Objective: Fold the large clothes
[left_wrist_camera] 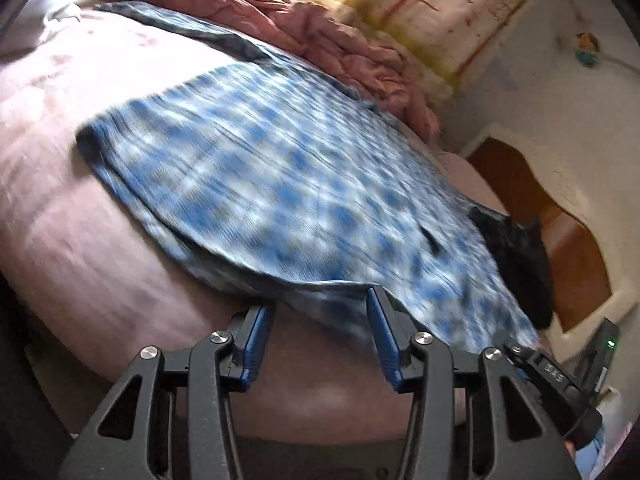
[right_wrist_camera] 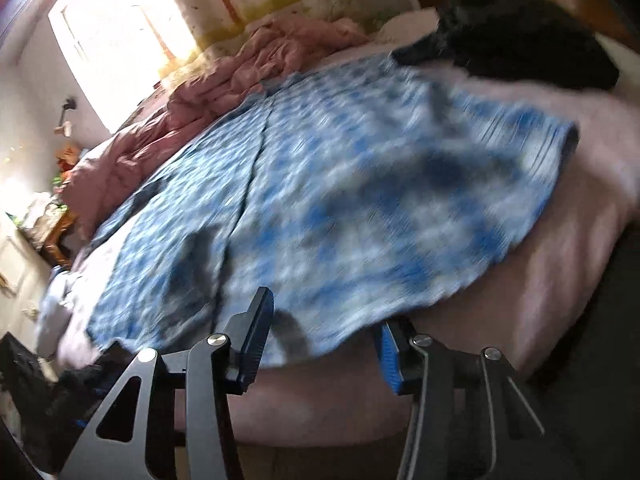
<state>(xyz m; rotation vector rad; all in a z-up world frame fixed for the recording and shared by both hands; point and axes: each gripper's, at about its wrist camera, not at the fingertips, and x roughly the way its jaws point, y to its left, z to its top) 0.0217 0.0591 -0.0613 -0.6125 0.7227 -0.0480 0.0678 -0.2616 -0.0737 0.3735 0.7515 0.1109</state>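
A large blue-and-white checked garment (left_wrist_camera: 280, 184) lies spread flat on the pink bed sheet (left_wrist_camera: 80, 220), blurred by motion in both views. My left gripper (left_wrist_camera: 318, 300) is at its near hem. The jaws stand apart and the hem's edge drapes across the fingertips, with pink sheet showing in the gap. In the right wrist view the same garment (right_wrist_camera: 340, 200) fills the middle. My right gripper (right_wrist_camera: 326, 312) is at its near edge, one finger (right_wrist_camera: 262, 308) over the cloth and the other (right_wrist_camera: 388, 344) under the hanging hem. The pads are wide apart and not pressing.
A crumpled pink duvet (left_wrist_camera: 320, 32) (right_wrist_camera: 240, 68) is heaped along the bed's far side. A black cloth item (left_wrist_camera: 516, 256) (right_wrist_camera: 520, 48) lies at the garment's far corner. Wooden furniture (left_wrist_camera: 540, 200) stands beside the bed. A bright window (right_wrist_camera: 120, 40) and a cluttered nightstand (right_wrist_camera: 56, 240) are at the left.
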